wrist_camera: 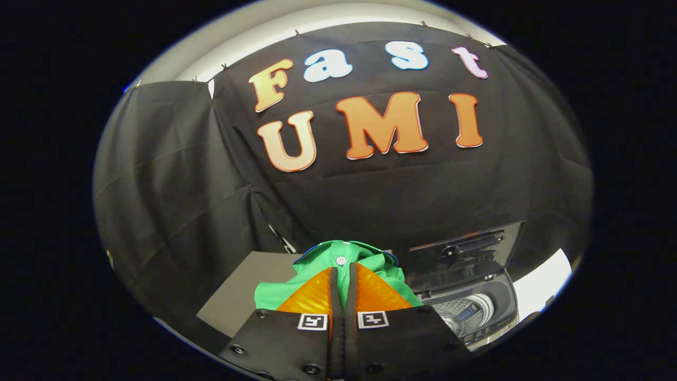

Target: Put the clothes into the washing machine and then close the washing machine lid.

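Jaws of the gripper (pixel 342 280) pinched a green buttoned cloth garment (pixel 338 264), left of the open grey top-loading washing machine (pixel 470 307).

Even, fairly bright overhead light; the green garment (pixel 338 264) between the fingers stays sharp – beyond them, straight lines bow strongly – no motion blur, little glare.
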`<action>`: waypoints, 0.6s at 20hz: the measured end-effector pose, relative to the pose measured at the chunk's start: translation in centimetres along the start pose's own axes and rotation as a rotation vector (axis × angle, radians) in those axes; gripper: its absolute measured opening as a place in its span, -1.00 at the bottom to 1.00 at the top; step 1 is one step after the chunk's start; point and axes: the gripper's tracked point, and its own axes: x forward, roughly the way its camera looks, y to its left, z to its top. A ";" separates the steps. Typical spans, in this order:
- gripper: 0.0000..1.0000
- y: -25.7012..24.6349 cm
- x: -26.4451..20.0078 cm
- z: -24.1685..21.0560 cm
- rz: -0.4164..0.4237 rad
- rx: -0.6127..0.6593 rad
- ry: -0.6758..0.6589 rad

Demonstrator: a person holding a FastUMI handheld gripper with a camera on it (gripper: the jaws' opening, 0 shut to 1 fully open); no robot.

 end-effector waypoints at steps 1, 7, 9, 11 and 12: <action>-0.86 -1.8 -0.5 0.7 -0.025 0.002 -0.011; -0.85 -13.7 -2.2 2.8 -0.133 0.039 -0.033; -0.85 -17.4 -2.2 3.0 -0.155 0.054 -0.029; -0.86 -20.7 -1.7 2.6 -0.154 0.074 -0.016; -0.86 -21.9 -1.3 2.2 -0.154 0.077 -0.001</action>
